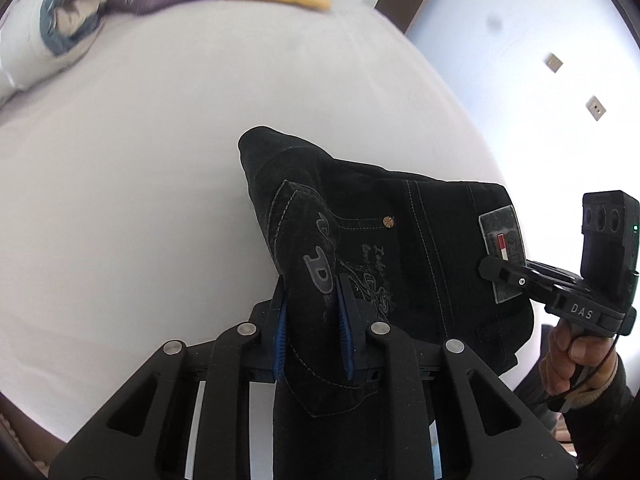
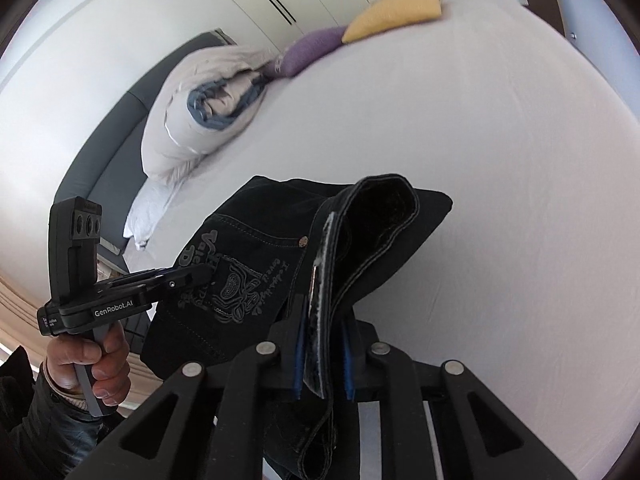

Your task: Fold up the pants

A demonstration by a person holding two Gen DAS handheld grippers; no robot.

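Note:
The black jeans (image 1: 400, 220) hang off the white bed (image 1: 160, 160), held at the waist end by both grippers. My left gripper (image 1: 312, 320) is shut on a fold of denim by the embroidered back pocket, its blue pads pressing the cloth. At the right of this view my right gripper (image 1: 492, 270) pinches the waistband at the leather label. In the right wrist view my right gripper (image 2: 324, 356) is shut on the doubled waistband of the jeans (image 2: 248, 248), and my left gripper (image 2: 200, 276) bites the pocket side. The legs are hidden below the grippers.
A rolled white and blue duvet (image 2: 208, 112), a purple cushion (image 2: 312, 50) and a yellow cushion (image 2: 396, 12) lie at the head of the bed (image 2: 500, 160). A wall with sockets (image 1: 554, 63) stands beyond the bed's right edge. A hand (image 2: 92, 364) holds each gripper's handle.

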